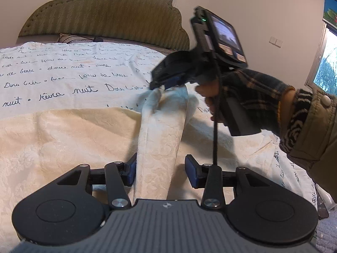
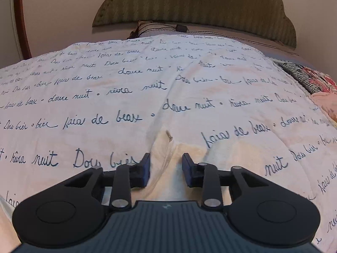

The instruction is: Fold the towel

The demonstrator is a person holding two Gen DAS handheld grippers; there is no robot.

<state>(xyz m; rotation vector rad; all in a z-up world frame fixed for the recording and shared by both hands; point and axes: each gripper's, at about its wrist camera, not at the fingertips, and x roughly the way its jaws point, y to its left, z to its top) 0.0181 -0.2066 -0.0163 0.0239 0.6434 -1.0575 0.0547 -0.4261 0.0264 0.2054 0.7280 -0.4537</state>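
Towel (image 1: 160, 139): cream, with a raised woven pattern, it lies spread over a bed, on top of a white bedspread (image 1: 63, 73) printed with rows of dark handwritten script. Across its middle a band of the cloth is lifted into a long ridge that runs from your left tool (image 1: 161, 169) away to your right tool (image 1: 163, 84).

Your left tool sits at the near end of that ridge. Its blue pads stand on either side of the band: the left pad (image 1: 131, 171) touches the cloth, while the right pad (image 1: 192, 171) shows a gap, so the towel lies between parted jaws and is not pinched.

Your right tool, seen from the left wrist camera, is at the far end of the ridge, its jaws clenched on a bunched corner of the towel, which hangs from them in soft folds. From its own camera the pads look slightly apart with cream cloth rising between them, and the contact there is hard to judge. Your right hand (image 1: 210, 97), in a plaid sleeve, wraps the tool's handle, and a black cord hangs down from it.

Behind the bed stands a green padded headboard (image 1: 105, 14) with a scalloped top, against a pale wall.
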